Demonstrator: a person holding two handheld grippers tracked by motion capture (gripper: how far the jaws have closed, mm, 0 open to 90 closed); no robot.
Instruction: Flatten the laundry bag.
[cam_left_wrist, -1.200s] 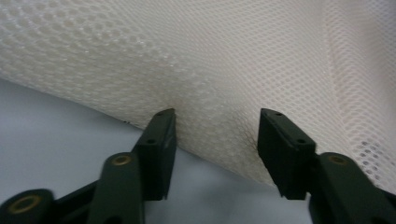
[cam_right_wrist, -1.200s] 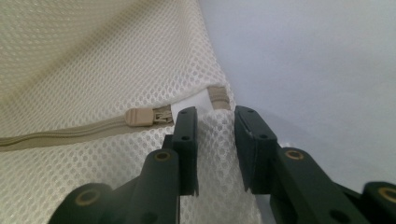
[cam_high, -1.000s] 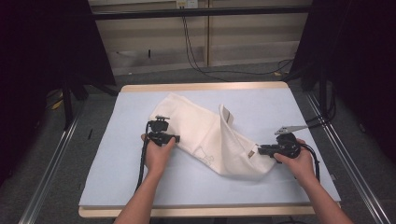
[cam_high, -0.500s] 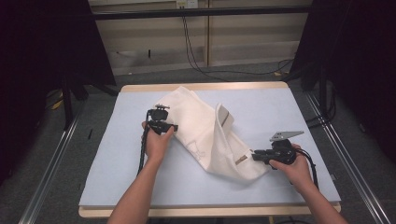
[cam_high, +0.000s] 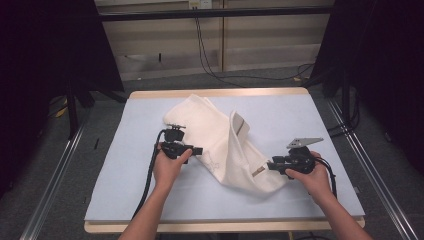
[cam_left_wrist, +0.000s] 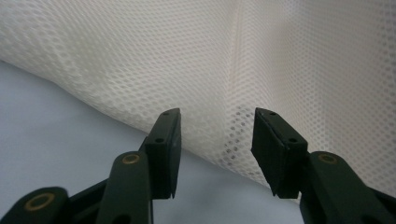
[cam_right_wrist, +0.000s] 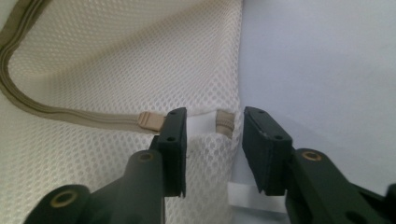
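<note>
From the high view, I had a white mesh laundry bag (cam_high: 220, 140) lying crumpled and partly twisted across the middle of a pale blue table (cam_high: 125, 165), its far end near the back edge and its near end toward my right hand. My left gripper (cam_high: 196, 150) sat at the bag's left edge, and in the left gripper view its jaws stood apart with the mesh edge just ahead of them and between their tips, not pinched. My right gripper (cam_high: 272, 165) sat at the bag's near right corner; in the right gripper view its jaws were also apart, framing the end of the tan zipper (cam_right_wrist: 70, 114) and its small white tab (cam_right_wrist: 201, 123) (the zipper tape curved away to the upper left). I judged that I had one gripper at each side of the bag so I could take opposite edges and spread or straighten the fabric, with the right one lined up on the zipper end because that stiffer seam would likely give a firmer hold than loose mesh. Neither gripper held anything at that point.
</note>
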